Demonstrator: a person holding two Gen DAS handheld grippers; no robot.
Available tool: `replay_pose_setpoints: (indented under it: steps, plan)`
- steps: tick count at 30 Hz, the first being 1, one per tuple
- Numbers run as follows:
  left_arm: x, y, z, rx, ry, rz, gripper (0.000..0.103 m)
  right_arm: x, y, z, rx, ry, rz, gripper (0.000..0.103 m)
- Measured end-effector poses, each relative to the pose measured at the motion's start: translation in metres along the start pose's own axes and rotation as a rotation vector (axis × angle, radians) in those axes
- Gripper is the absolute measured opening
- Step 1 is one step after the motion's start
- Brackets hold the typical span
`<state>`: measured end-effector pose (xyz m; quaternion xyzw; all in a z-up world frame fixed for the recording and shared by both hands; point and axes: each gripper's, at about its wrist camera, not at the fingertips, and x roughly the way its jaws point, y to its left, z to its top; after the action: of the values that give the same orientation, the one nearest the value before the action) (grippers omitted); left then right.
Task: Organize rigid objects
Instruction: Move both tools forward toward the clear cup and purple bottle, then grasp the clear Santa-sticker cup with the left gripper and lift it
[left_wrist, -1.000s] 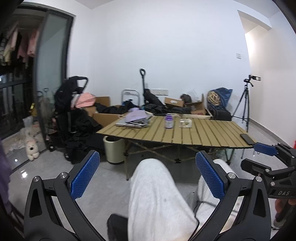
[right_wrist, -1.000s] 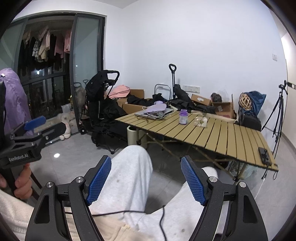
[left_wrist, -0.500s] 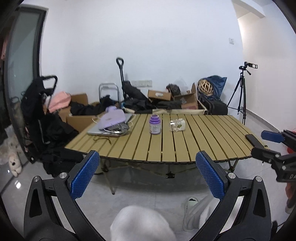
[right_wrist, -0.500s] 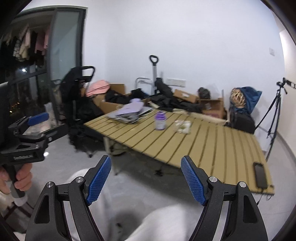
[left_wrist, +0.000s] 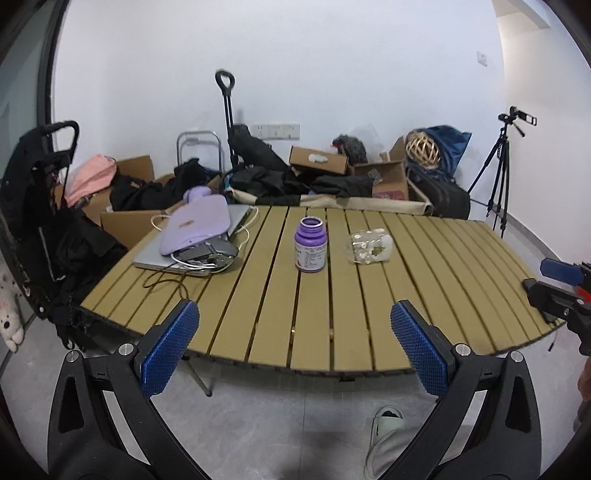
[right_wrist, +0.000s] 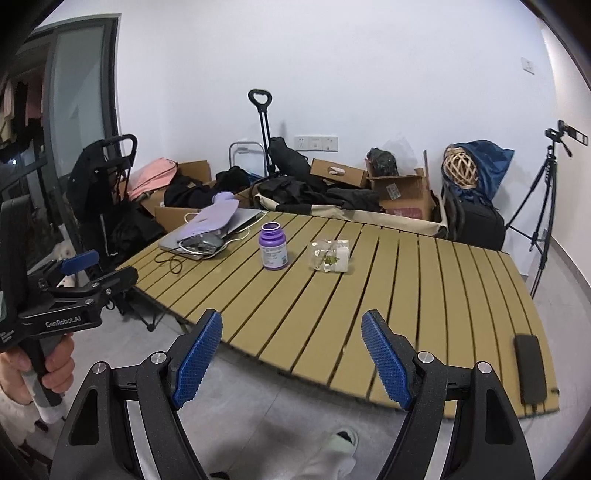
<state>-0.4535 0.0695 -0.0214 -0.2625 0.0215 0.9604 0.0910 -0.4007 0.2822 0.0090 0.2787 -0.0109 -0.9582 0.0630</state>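
Note:
A purple bottle (left_wrist: 310, 244) stands upright mid-table on the slatted wooden table (left_wrist: 424, 280); it also shows in the right wrist view (right_wrist: 273, 247). A clear block with green flecks (left_wrist: 370, 246) lies just right of it, and shows in the right wrist view (right_wrist: 330, 255) too. A black phone (right_wrist: 530, 368) lies at the table's near right corner. My left gripper (left_wrist: 295, 349) is open and empty, short of the table's near edge. My right gripper (right_wrist: 291, 356) is open and empty, also at the near edge.
A laptop (left_wrist: 192, 247) with a lilac pouch (left_wrist: 197, 223) and cables sits on the table's left. Boxes, bags and a trolley crowd the floor behind. A tripod (left_wrist: 498, 177) stands at the right. A stroller (left_wrist: 40, 206) stands at the left.
Both grippers have risen and come forward to the table's near edge. The person's legs have dropped out of view. The bottle and block have not moved.

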Motion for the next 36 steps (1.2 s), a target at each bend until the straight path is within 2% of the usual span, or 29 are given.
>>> replay_pose_setpoints:
  steps: [4, 9, 15, 18, 20, 21, 22, 25, 27, 30, 32, 34, 36]
  plan:
    - [0.047, 0.009, 0.007, -0.001, 0.046, -0.023, 0.103, 0.056, -0.009, 0.02, 0.005, 0.021, 0.043, 0.082]
    - [0.113, 0.01, 0.016, 0.017, 0.103, -0.006, 0.103, 0.127, -0.023, 0.039, 0.034, 0.064, 0.082, 0.082]
    - [0.175, 0.0, 0.031, 0.024, 0.15, -0.027, 0.103, 0.209, -0.043, 0.051, 0.095, 0.149, 0.107, 0.082]
    - [0.19, -0.012, 0.035, 0.045, 0.185, -0.114, 0.103, 0.234, -0.061, 0.053, 0.141, 0.176, 0.081, 0.082]
    - [0.199, -0.033, 0.033, 0.14, 0.211, -0.256, 0.103, 0.246, -0.078, 0.053, 0.186, 0.191, 0.076, 0.082]
    - [0.202, -0.047, 0.032, 0.213, 0.199, -0.321, 0.103, 0.25, -0.087, 0.051, 0.205, 0.201, 0.075, 0.082]
    - [0.206, -0.06, 0.031, 0.275, 0.18, -0.345, 0.102, 0.254, -0.1, 0.05, 0.226, 0.212, 0.067, 0.082]
    - [0.225, -0.097, 0.039, 0.429, 0.189, -0.388, 0.101, 0.259, -0.123, 0.047, 0.237, 0.226, 0.048, 0.082]
    - [0.246, -0.122, 0.047, 0.536, 0.194, -0.385, 0.101, 0.258, -0.14, 0.047, 0.238, 0.22, 0.026, 0.082]
    - [0.291, -0.162, 0.049, 0.715, 0.28, -0.237, 0.101, 0.263, -0.166, 0.047, 0.247, 0.235, 0.018, 0.082]
    - [0.312, -0.176, 0.048, 0.798, 0.332, -0.209, 0.101, 0.265, -0.18, 0.047, 0.217, 0.256, 0.003, 0.082]
    - [0.333, -0.183, 0.047, 0.839, 0.392, -0.187, 0.101, 0.267, -0.19, 0.046, 0.205, 0.273, 0.005, 0.082]
    - [0.356, -0.183, 0.047, 0.817, 0.501, -0.162, 0.101, 0.271, -0.198, 0.045, 0.198, 0.289, 0.021, 0.082]
